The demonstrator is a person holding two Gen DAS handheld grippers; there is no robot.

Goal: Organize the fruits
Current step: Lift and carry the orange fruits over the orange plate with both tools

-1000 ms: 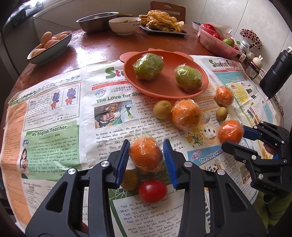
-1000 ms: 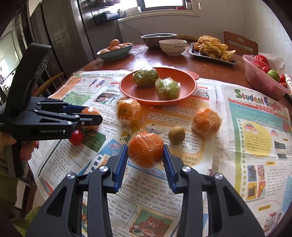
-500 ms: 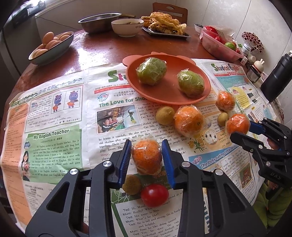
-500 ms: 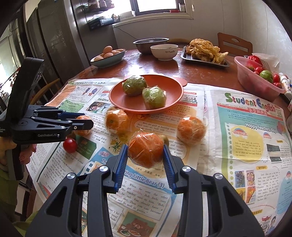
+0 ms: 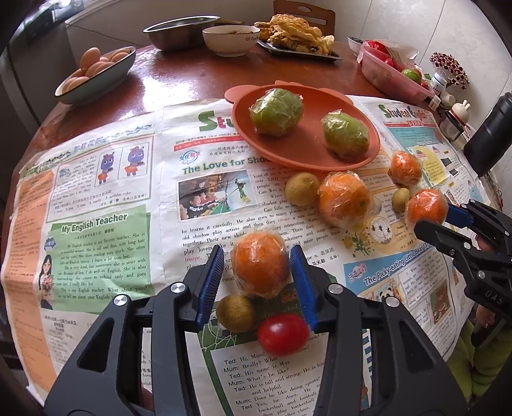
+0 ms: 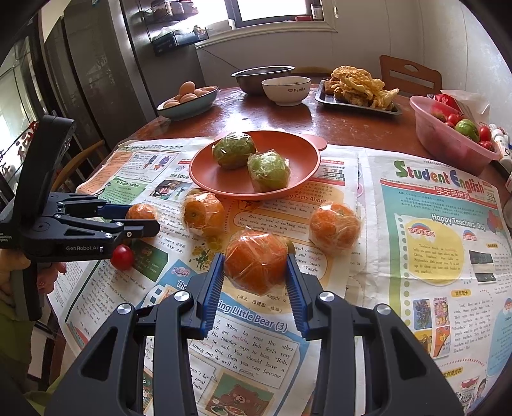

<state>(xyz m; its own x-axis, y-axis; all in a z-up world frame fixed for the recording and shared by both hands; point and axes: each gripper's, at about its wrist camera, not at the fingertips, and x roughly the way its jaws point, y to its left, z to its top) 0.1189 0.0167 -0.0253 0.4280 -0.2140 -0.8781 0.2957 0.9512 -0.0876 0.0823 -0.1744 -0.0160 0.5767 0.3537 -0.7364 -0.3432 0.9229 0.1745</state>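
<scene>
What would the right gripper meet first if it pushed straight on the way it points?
The right gripper already holds a wrapped orange; pushed on, that orange would probably meet the newspaper just ahead, short of the plate.

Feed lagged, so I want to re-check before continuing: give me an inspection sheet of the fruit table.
Surface: wooden table, spread with newspapers.
Job's things: two green fruits on the orange plate; wrapped oranges, small brownish fruits and a cherry tomato on the paper.
Clutter: egg bowl, steel bowl, white bowl, fried-food tray, pink tub.
Grippers: left gripper open, jaws just opened, near orange between its fingers; right gripper shut on second orange.
Cables: nothing seen on the table.
Surroundings: fridge, window, chair.
</scene>
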